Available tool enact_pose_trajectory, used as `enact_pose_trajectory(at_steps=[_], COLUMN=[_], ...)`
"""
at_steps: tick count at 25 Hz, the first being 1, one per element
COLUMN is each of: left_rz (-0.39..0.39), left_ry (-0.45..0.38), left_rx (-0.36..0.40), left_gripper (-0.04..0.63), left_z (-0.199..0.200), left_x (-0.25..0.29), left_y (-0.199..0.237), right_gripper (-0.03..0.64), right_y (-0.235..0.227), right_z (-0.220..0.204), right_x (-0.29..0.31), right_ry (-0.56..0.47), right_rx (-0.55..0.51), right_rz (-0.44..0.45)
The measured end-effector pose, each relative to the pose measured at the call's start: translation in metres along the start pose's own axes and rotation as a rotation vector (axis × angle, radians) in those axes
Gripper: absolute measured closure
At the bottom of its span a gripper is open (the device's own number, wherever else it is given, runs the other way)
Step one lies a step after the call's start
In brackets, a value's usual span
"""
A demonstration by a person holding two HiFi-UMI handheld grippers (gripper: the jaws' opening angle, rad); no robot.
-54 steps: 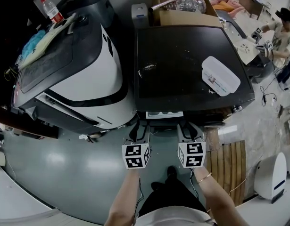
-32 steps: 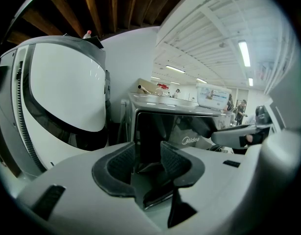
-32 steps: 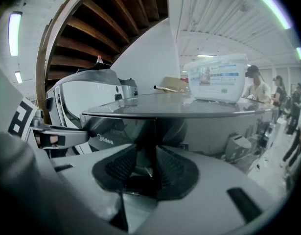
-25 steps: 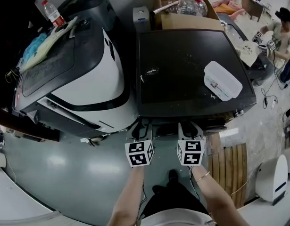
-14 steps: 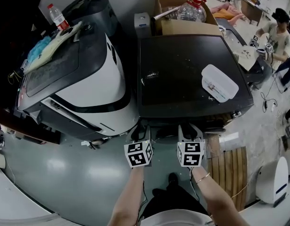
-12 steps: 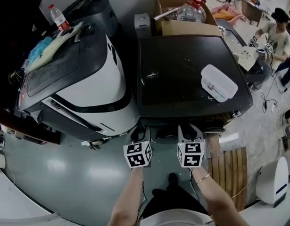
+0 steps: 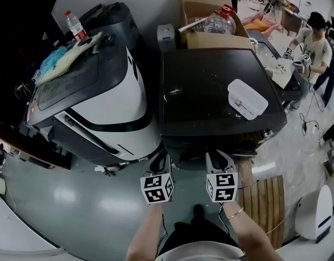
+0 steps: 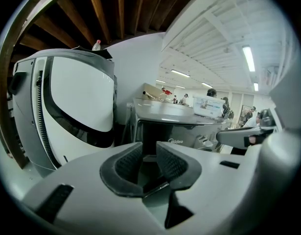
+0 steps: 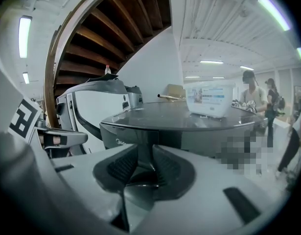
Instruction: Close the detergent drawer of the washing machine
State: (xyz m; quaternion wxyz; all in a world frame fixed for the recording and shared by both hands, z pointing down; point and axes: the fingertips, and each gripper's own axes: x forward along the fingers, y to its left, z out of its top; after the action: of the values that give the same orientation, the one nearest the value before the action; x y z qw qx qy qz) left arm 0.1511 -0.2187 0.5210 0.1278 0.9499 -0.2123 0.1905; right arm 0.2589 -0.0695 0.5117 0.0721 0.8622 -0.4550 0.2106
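The dark washing machine stands in front of me. No drawer sticks out past its front edge in the head view. In the left gripper view its front panel looks flush. My left gripper hangs just short of that front on the left, and my right gripper hangs beside it. The left gripper has a narrow gap and nothing between its pads; its jaws have just been closing. The right gripper is open and empty too, and its jaws have also narrowed.
A white lidded box lies on the washer's top. A white-and-black machine with a cloth and a bottle stands to the left. Behind is a cardboard box. A wooden slat mat and people are at the right.
The white drawer that stuck out of the washer's front is no longer showing. Both grippers have drawn back a little from the front, toward me.
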Motion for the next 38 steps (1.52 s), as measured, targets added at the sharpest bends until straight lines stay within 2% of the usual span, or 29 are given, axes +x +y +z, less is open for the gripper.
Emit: enact_pose_trajectory(at_steps=[14,24,38], left_rz=[-0.016,-0.017,0.009], left_ry=[-0.050,-0.093,-0.120], left_rx=[0.014,0.032,0.038], left_gripper=[0.584,0.597,0.600], left_z=[0.005,0.013,0.015], left_x=[-0.046,-0.073,-0.098], left_y=[-0.015,-0.018,-0.018], right_gripper=[0.566,0.611,0.615], right_y=[0.018,0.026,0.020], right_z=[0.001,0.007,0.017], right_x=[-0.039,-0.064,-0.084], right_ry=[-0.030,-0.063,-0.097], right_rx=[-0.002,-0.023,-0.030], right_rz=[0.089,0.132,0.141])
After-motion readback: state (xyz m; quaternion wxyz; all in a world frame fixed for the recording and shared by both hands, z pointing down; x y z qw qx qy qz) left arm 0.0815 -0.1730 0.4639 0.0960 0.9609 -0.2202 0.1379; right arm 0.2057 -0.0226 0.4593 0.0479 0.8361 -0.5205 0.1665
